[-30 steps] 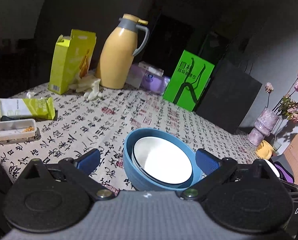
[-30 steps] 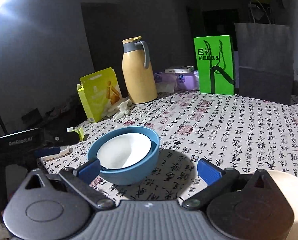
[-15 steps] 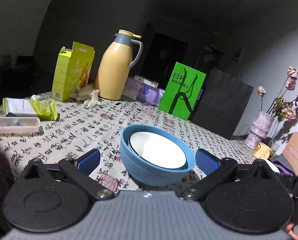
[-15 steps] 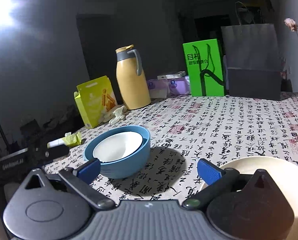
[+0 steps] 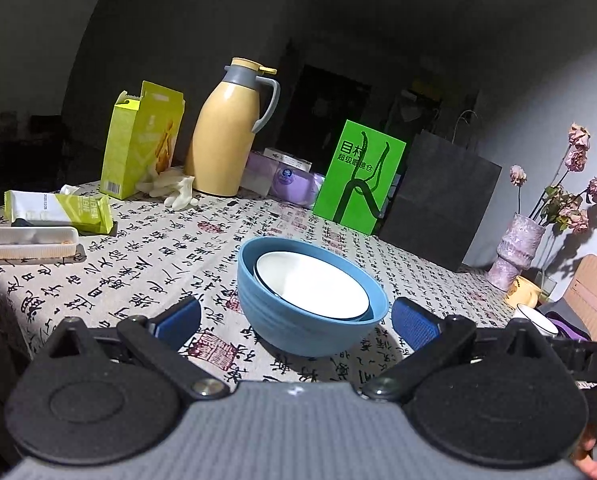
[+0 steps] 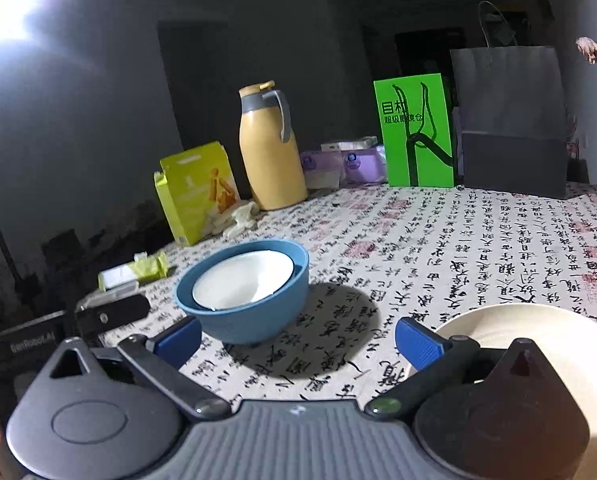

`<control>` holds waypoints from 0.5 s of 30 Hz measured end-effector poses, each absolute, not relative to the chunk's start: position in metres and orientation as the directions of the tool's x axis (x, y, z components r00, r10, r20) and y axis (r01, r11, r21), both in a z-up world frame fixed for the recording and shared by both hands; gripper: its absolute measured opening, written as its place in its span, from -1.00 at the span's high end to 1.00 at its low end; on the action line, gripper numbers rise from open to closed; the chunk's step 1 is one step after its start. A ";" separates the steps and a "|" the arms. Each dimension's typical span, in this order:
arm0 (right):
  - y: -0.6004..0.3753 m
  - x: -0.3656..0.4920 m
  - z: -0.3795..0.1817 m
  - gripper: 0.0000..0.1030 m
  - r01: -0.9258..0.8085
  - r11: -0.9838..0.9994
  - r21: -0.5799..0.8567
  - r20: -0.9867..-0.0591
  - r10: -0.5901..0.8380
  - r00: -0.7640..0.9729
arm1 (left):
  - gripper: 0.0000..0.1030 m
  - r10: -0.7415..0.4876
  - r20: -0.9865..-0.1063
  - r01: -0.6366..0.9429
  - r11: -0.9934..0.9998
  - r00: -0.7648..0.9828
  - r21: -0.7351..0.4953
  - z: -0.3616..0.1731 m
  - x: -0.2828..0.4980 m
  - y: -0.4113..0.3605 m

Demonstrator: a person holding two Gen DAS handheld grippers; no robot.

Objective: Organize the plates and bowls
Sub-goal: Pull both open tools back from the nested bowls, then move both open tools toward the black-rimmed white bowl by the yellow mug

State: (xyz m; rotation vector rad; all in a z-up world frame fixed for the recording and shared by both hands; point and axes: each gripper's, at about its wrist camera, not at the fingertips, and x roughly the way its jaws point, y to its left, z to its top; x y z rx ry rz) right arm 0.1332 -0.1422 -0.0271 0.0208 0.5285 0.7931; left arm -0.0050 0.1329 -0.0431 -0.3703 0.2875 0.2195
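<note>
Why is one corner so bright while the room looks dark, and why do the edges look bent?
Right wrist view: a lamp flares white at the top left, and the blue bowl throws a hard shadow to its right on the tablecloth. Left wrist view: no glare, dim background, sharp flower shadows on the right wall. Both views: the fisheye lens curves the edges and darkens the corners.

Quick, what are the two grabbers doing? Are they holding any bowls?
Left gripper: open, holding nothing.
Right gripper: open, holding nothing.
</note>
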 end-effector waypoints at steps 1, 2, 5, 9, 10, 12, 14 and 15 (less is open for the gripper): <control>-0.142 0.133 -0.028 -1.00 -0.672 0.711 0.207 -0.453 0.679 0.578 | -1.00 0.158 -0.317 -0.264 0.909 0.935 -0.324 -0.044 -0.004 0.134; -0.142 0.134 -0.028 -1.00 -0.673 0.711 0.205 -0.462 0.677 0.574 | -1.00 0.159 -0.319 -0.266 0.908 0.934 -0.324 -0.044 -0.003 0.134; -0.145 0.139 -0.029 -1.00 -0.668 0.715 0.208 -0.480 0.669 0.567 | -1.00 0.153 -0.324 -0.261 0.910 0.933 -0.322 -0.047 0.000 0.135; -0.155 0.148 -0.030 -1.00 -0.647 0.732 0.216 -0.486 0.655 0.579 | -1.00 0.115 -0.332 -0.226 0.920 0.936 -0.321 -0.053 0.006 0.133; -0.158 0.151 -0.030 -1.00 -0.640 0.736 0.221 -0.486 0.652 0.583 | -1.00 0.097 -0.332 -0.210 0.923 0.938 -0.323 -0.054 0.008 0.132; -0.166 0.156 -0.029 -1.00 -0.621 0.750 0.229 -0.482 0.641 0.597 | -1.00 0.061 -0.331 -0.176 0.928 0.942 -0.329 -0.056 0.012 0.129; -0.175 0.160 -0.028 -1.00 -0.597 0.768 0.230 -0.476 0.624 0.619 | -1.00 0.039 -0.326 -0.151 0.934 0.945 -0.324 -0.057 0.015 0.126; -0.180 0.162 -0.028 -1.00 -0.583 0.780 0.230 -0.474 0.612 0.632 | -1.00 0.031 -0.324 -0.139 0.938 0.946 -0.318 -0.056 0.017 0.124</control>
